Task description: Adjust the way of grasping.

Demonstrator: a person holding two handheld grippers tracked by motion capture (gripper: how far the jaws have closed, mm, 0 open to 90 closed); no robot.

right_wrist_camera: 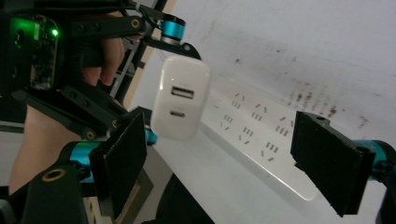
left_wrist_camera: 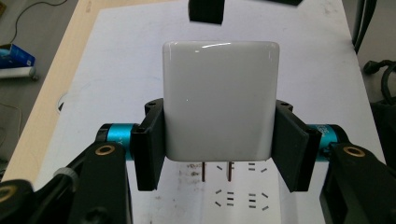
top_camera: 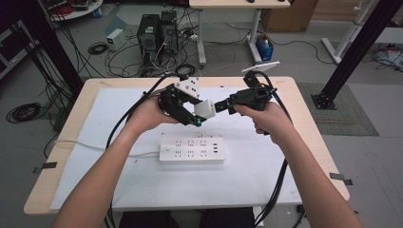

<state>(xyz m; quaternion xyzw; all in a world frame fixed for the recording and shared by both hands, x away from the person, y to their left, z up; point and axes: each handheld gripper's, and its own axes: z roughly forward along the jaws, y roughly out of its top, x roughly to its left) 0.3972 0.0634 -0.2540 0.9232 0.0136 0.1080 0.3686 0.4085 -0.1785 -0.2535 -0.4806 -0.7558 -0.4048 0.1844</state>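
Note:
A white plug-in charger (top_camera: 205, 109) hangs in the air above the table, clamped between the two pads of my left gripper (top_camera: 197, 117). In the left gripper view the charger (left_wrist_camera: 219, 100) fills the gap between the pads, its metal prongs (left_wrist_camera: 216, 171) pointing down toward the white power strip (left_wrist_camera: 243, 191). My right gripper (top_camera: 222, 105) stands open just right of the charger, not touching it. The right gripper view shows the charger's port face (right_wrist_camera: 179, 100) ahead of its wide-apart pads (right_wrist_camera: 120, 158), with the power strip (right_wrist_camera: 261, 140) behind. The power strip (top_camera: 191, 150) lies on the white mat.
A white mat (top_camera: 119, 175) covers the wooden table (top_camera: 294, 88). The strip's white cord (top_camera: 95, 147) runs off to the left. Black cables (top_camera: 280, 185) trail from both grippers over the near edge. Computers and loose wires lie on the floor beyond the table.

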